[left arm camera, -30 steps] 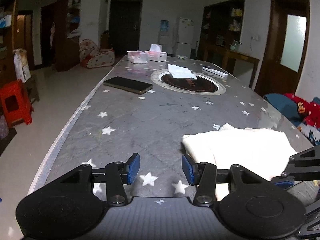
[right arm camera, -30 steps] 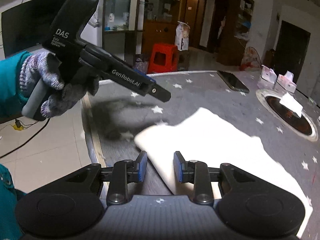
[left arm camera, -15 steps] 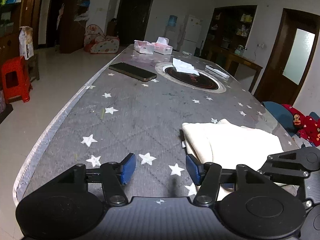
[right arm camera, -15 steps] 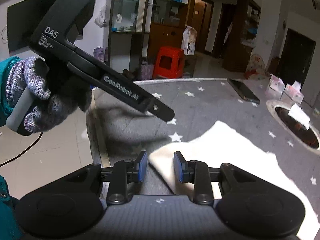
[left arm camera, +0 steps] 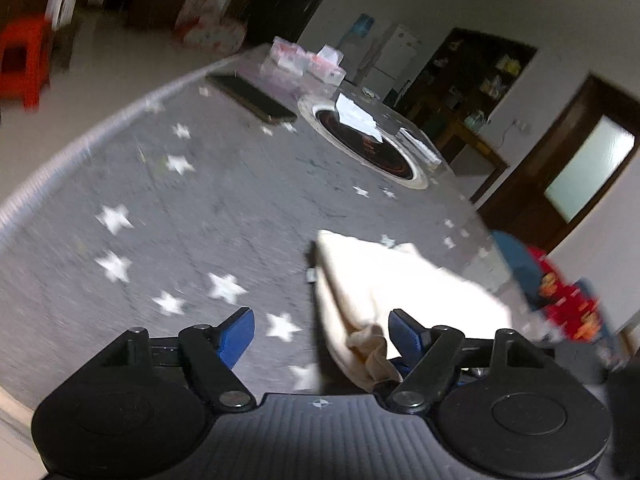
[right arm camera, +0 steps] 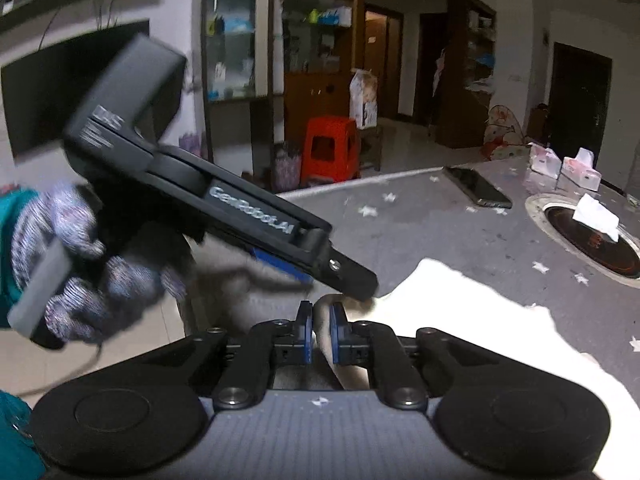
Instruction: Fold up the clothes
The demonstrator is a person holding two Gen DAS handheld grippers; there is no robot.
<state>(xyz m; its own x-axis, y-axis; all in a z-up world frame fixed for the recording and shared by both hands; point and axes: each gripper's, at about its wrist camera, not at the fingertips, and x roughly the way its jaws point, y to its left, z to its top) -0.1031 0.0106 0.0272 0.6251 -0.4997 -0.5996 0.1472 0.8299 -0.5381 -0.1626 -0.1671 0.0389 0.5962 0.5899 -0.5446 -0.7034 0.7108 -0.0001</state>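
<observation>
Right claw: the right claw (right arm camera: 320, 330) is pinched tight, blue pads clamped on the near corner of the cream-white folded cloth garment (right arm camera: 472, 344).
Left claw: the left claw (left arm camera: 320, 336) is spreading its jaws; a bunched edge of the garment (left arm camera: 392, 292) sits between them, against the right-hand blue pad, with the left-hand pad well clear of it.
Left hand: a knit-gloved hand (right arm camera: 76, 264) with a teal sleeve grips the black handle, and that claw's tip reaches down to the garment just ahead of the right claw.
Garment: it lies flat on the grey star-printed worktop (left arm camera: 200, 208), near the worktop's close end, its near corner lifted where the claws meet it.
Further along the worktop: a black slab phone (left arm camera: 252, 98), two pink-and-white tissue boxes (left arm camera: 308, 60) and a round dark inset hob (left arm camera: 364, 144) with a crumpled white tissue on it, all well apart from the garment.
Beyond: a red plastic stool (right arm camera: 330, 148) stands on the floor.
Picture quality: the left wrist view is smeared with motion blur.
</observation>
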